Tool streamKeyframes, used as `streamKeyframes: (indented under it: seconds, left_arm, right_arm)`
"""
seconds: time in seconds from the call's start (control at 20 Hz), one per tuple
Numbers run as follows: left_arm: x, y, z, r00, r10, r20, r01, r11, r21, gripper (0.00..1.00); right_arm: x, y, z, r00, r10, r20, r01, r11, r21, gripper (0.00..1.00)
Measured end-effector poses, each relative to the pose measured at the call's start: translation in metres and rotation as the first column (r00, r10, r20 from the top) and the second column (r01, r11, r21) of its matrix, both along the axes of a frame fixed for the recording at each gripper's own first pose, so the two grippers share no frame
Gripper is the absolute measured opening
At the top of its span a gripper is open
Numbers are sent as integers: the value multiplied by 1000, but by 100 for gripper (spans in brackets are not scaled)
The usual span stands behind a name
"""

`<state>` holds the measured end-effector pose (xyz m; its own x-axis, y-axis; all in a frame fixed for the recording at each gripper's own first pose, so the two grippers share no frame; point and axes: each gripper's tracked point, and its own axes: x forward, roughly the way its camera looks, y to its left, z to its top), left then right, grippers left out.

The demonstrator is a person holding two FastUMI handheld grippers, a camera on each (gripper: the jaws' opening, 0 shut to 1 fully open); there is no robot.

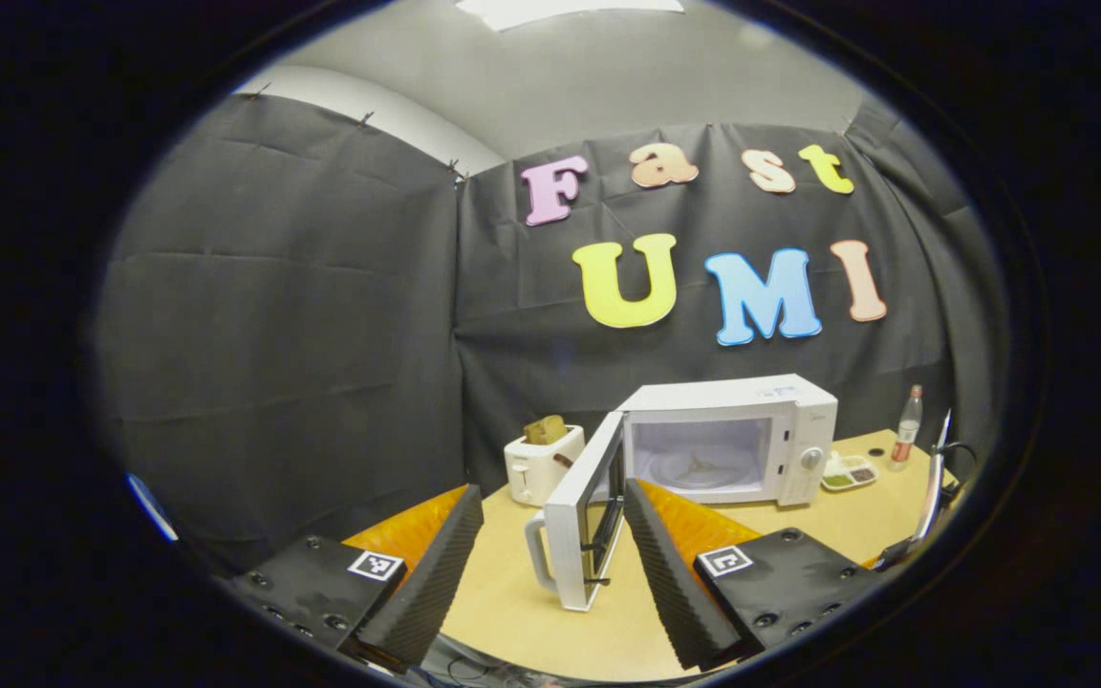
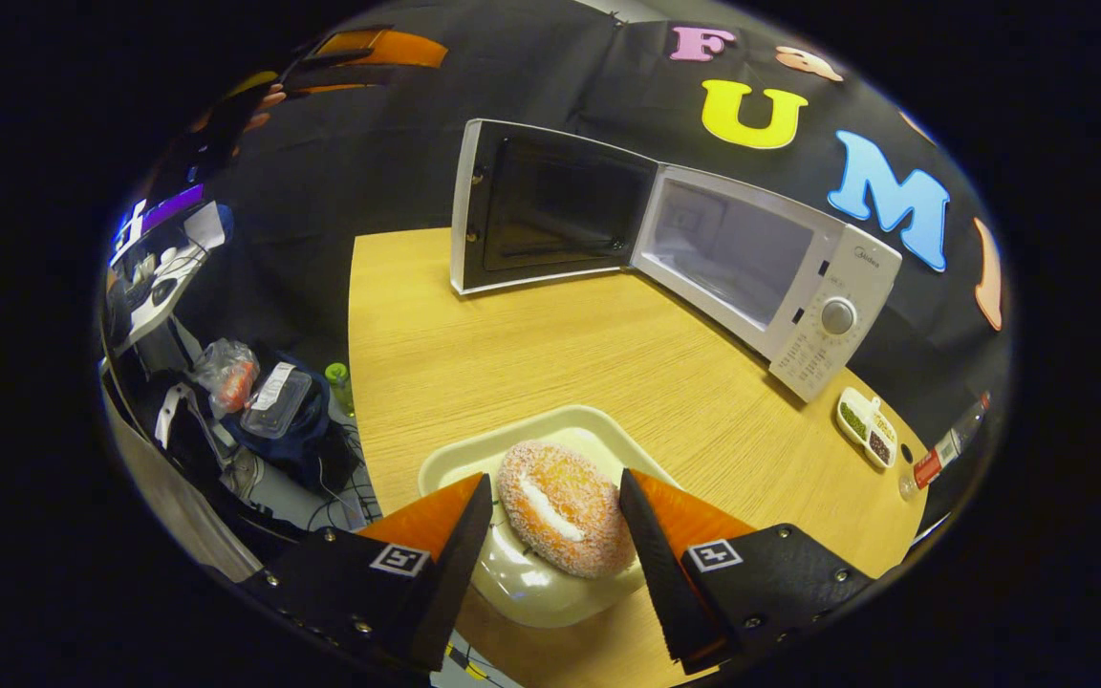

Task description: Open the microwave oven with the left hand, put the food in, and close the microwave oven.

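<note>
Both grippers gape, right gripper (image 2: 555,535) straddling the sugared doughnut (image 2: 565,521); microwave (image 2: 751,272) logo unreadable.

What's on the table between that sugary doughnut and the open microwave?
Nothing: in the right gripper view, only bare wooden table runs from the doughnut on its plate to the microwave. The small dish sits off to the side.
</note>
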<state>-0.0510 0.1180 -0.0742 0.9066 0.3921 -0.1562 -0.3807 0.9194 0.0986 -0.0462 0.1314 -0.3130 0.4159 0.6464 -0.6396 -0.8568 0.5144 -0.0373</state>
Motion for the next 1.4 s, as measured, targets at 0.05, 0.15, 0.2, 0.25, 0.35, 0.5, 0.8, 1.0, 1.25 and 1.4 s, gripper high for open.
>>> streamKeyframes:
  seconds: [0.05, 0.15, 0.2, 0.25, 0.35, 0.5, 0.8, 1.0, 1.25, 1.4]
  left_arm:
    - [-1, 0, 0, 1000, 10, 2, -10, 1000, -2, 96]
    - [-3, 0, 1, 1000, 25, 1, -25, 1000, 3, 96]
    - [-3, -2, 3, 1000, 28, -1, -28, 1000, 12, 96]
    - [-4, -4, 5, 1000, 30, -3, -30, 999, 23, 96]
    - [-4, -7, 11, 999, 36, 0, -36, 999, 41, 96]
    - [-3, -11, 18, 999, 45, 11, -45, 998, 40, 94]
    - [3, -3, 22, 998, 51, 30, -52, 998, 39, 96]
    - [12, 12, 21, 997, 62, 55, -64, 998, 18, 96]
    - [32, 33, 25, 993, 65, 96, -64, 998, -13, 94]
    - [41, 44, 27, 992, 57, 114, -56, 998, -17, 96]
  right_arm:
    - [3, 1, -3, 1000, 3, 2, -3, 1000, -7, 83]
    - [10, 0, -8, 1000, 14, 9, -13, 1000, -19, 83]
    - [11, -1, -9, 1000, 20, 8, -20, 1000, -23, 83]
    - [13, 0, -12, 1000, 26, 3, -26, 999, -22, 83]
    - [13, 1, -11, 999, 39, 7, -39, 999, -22, 83]
    - [12, 1, -14, 997, 72, 34, -70, 996, -49, 83]
    - [21, 2, -13, 997, 68, 44, -65, 996, -61, 74]
    - [39, 7, 12, 995, 33, 95, -28, 998, -55, 74]
    - [78, 22, 64, 978, -12, 209, 16, 1000, -15, 74]
    - [108, 30, 95, 955, -53, 292, 54, 999, 6, 74]
